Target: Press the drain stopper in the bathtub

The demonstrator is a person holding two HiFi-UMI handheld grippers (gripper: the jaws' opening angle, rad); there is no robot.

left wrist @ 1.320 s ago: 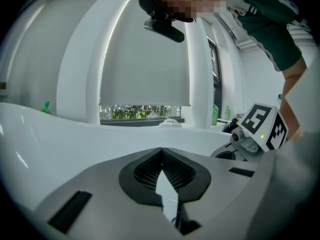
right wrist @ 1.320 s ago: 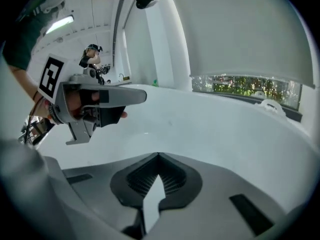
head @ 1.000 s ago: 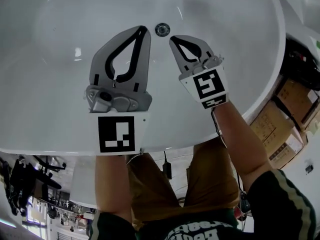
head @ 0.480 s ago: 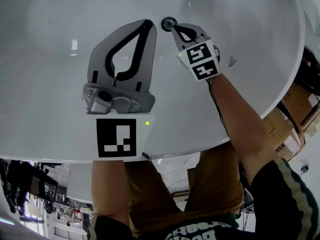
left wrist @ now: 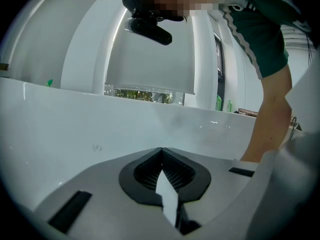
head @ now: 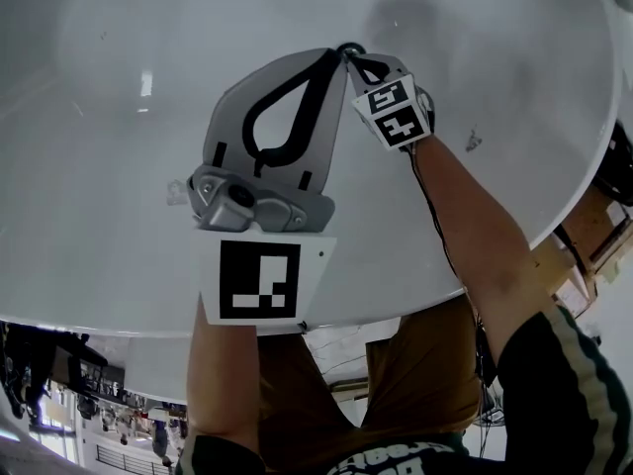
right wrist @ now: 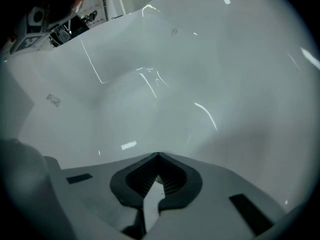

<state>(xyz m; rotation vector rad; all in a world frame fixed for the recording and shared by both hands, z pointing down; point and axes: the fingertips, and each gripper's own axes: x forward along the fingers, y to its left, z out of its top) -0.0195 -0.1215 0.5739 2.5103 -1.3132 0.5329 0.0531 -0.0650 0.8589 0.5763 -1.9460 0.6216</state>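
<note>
Drain stopper, round and dark (head: 349,47), is showing only as a sliver at upper centre of the head view, low in the glossy white bathtub (head: 109,186). Both tips are covering most of it. Right gripper (head: 356,59) is pointing onto it, fingers closed together, holding nothing. Whether it is touching the stopper cannot be told. Left gripper (head: 332,57) is sitting just beside, fingers likewise closed and empty.

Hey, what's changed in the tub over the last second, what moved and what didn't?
The right gripper reached forward until its tip got to the drain stopper, which is now almost hidden. The left gripper swung in toward it, so its tip sits beside the right one. Nothing was grasped or released: both grippers stayed shut and empty, and the bathtub looks unchanged.
</note>
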